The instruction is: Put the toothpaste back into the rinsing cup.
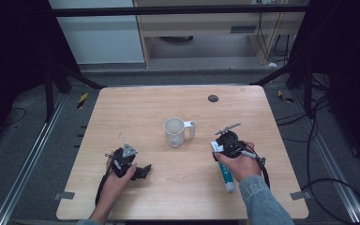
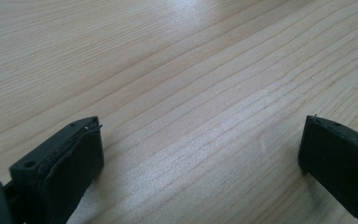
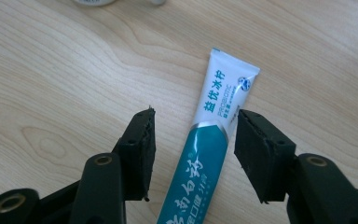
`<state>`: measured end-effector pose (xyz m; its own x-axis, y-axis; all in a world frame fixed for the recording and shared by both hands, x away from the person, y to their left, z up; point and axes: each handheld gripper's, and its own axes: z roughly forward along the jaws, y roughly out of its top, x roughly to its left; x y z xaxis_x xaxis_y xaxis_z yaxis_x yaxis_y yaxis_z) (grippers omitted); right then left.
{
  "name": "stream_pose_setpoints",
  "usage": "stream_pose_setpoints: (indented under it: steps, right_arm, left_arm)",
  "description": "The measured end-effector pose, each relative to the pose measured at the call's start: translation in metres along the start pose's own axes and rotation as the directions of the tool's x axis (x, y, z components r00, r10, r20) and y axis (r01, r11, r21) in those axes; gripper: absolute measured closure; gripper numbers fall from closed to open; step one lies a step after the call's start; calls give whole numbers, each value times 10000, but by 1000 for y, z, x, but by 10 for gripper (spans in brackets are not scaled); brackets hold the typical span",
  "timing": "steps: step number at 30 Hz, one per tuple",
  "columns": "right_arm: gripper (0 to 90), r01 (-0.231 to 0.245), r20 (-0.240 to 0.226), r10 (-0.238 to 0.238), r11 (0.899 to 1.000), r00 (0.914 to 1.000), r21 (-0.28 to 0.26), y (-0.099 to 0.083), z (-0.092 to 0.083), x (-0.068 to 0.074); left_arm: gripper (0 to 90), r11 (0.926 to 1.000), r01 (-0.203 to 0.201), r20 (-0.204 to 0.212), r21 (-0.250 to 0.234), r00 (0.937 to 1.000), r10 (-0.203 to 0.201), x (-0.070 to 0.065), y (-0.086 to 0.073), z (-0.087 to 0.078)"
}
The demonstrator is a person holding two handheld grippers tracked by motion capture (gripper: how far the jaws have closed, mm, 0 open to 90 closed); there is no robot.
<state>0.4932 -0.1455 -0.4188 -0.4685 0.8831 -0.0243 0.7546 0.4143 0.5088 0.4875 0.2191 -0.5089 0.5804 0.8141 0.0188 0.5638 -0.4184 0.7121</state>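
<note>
Toothpaste tube (image 3: pixel 209 144) lies flat between our right gripper's (image 3: pixel 193 140) spread, untouching jaws, ungrasped; left gripper (image 2: pixel 200 149) idles spread; mug (image 1: pixel 174 131) awaits.

White mug (image 1: pixel 175 131) mid-table, toothpaste tube (image 1: pixel 225 172) under the right gripper (image 1: pixel 225 143), left gripper (image 1: pixel 138 169) well apart.

Pale wooden table (image 1: pixel 122 108) on grey floor (image 1: pixel 23 140), wooden cabinet (image 1: pixel 206 28) behind
</note>
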Motion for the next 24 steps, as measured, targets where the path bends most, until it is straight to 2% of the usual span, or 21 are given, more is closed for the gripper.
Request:
stream_pose_setpoints:
  steps: [6,12,18,24]
  right_arm:
    - [466,-110,80,107,9995,9999,293,-2,5,-4]
    - [495,-330,97,325,9978,9994,573,-3,10,-8]
    - [502,-567,6,569,9927,9984,1061,-3,24,-9]
    - [495,-700,-17,709,9888,9975,1317,-1,35,-10]
  left_arm:
    - [0,10000,10,-13,1,10000,-10,0,0,0]
    - [0,10000,13,-15,1,10000,-13,0,0,0]
    - [0,10000,15,-16,-2,10000,-15,0,0,0]
    - [0,10000,17,-10,-3,10000,-17,0,1,1]
